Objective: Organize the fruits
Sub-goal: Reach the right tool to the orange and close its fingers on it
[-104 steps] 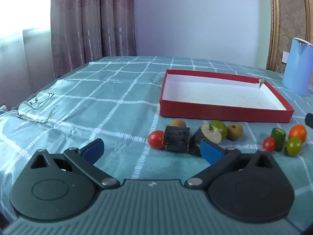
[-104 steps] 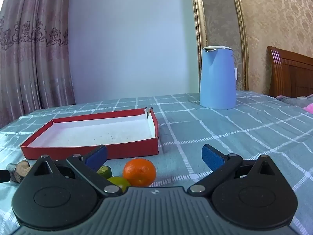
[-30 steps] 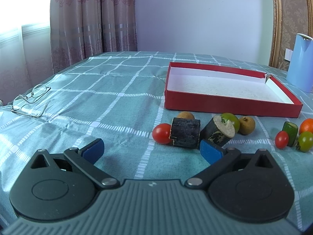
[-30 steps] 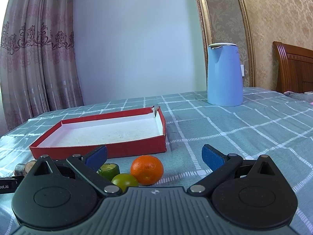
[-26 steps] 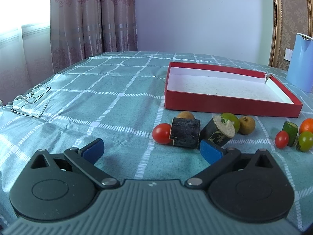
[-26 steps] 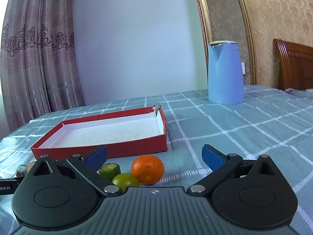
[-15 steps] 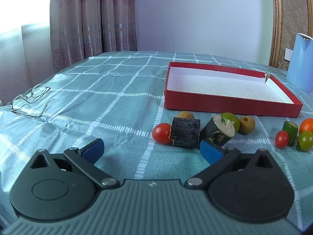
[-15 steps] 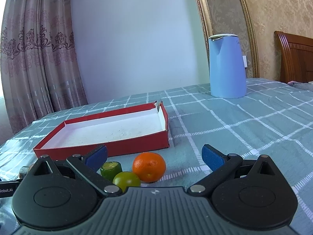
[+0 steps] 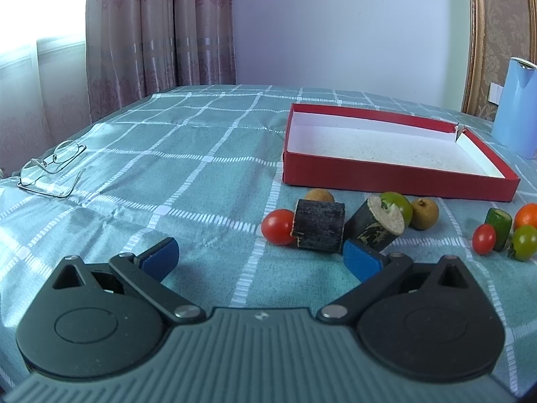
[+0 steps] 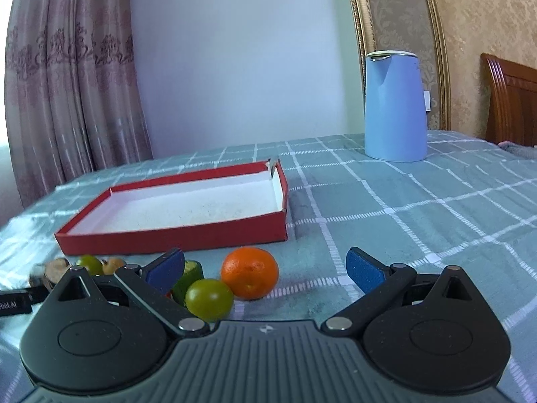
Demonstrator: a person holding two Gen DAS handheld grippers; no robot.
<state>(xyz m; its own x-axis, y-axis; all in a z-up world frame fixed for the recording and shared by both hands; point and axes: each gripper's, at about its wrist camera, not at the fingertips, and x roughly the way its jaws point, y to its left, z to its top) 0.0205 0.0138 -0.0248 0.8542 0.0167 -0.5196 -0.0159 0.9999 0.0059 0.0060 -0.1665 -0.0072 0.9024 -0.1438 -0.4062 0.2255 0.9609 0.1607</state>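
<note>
Now right hand-held gripper (image 10: pixel 265 268) wide open, empty; tangerine (image 10: pixel 250 272) light, soft-skinned, rolls: pinch your pads across its middle.

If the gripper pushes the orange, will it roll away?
Probably. The orange is round and sits loose on the flat tablecloth, so a nudge would likely roll it. The green tomato beside it might stop it on that side.

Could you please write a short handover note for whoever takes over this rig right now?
Left gripper: open, empty, low over the teal checked cloth.
Right gripper: open, empty, facing the orange mandarin.
Shallow red cardboard tray: nothing in it yet.
All produce sits in front of the tray: red cherry tomato, two dark cut stalk pieces, green tomato.
Left to do: everything goes in the tray.
</note>
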